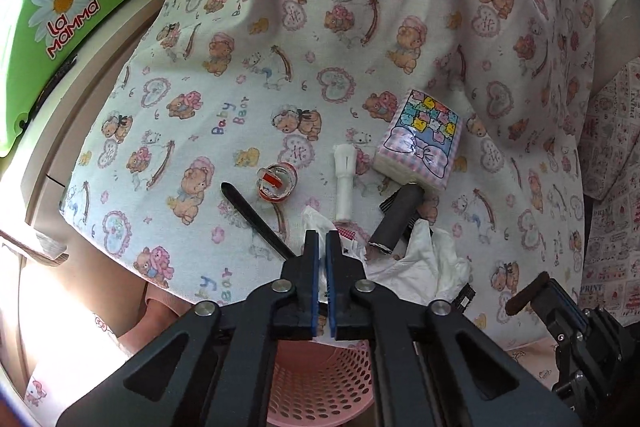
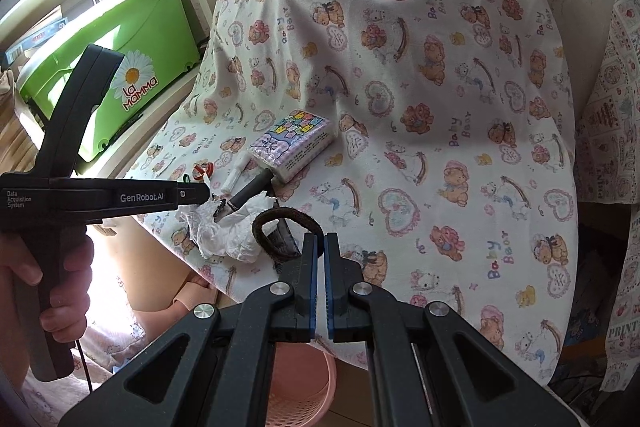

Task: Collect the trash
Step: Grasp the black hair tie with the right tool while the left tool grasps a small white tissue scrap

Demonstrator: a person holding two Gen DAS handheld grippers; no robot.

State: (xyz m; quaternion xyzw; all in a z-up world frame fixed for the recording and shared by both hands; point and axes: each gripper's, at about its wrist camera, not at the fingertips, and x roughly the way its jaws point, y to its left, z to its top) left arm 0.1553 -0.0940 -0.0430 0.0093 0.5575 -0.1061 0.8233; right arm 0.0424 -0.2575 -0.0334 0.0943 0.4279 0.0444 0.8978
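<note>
my left gripper [image 1: 322, 239] is pinched shut on an edge of the crumpled white tissue [image 1: 424, 259], which lies at the near edge of the bear-print cloth [image 1: 280, 67] above the pink perforated plastic basket [image 1: 320, 387]. it looks light, soft and tearable, so a fold suits best. my right gripper [image 2: 321, 241] is clamped on a dark brown hair tie [image 2: 276, 219].

A cloth printed with teddy bears [image 1: 280, 47] is spread over the surface. A green plastic box [image 1: 60, 7] with a daisy label is seen at the upper left of the frame, and a second patterned cloth [image 1: 612, 187] at the right edge
</note>
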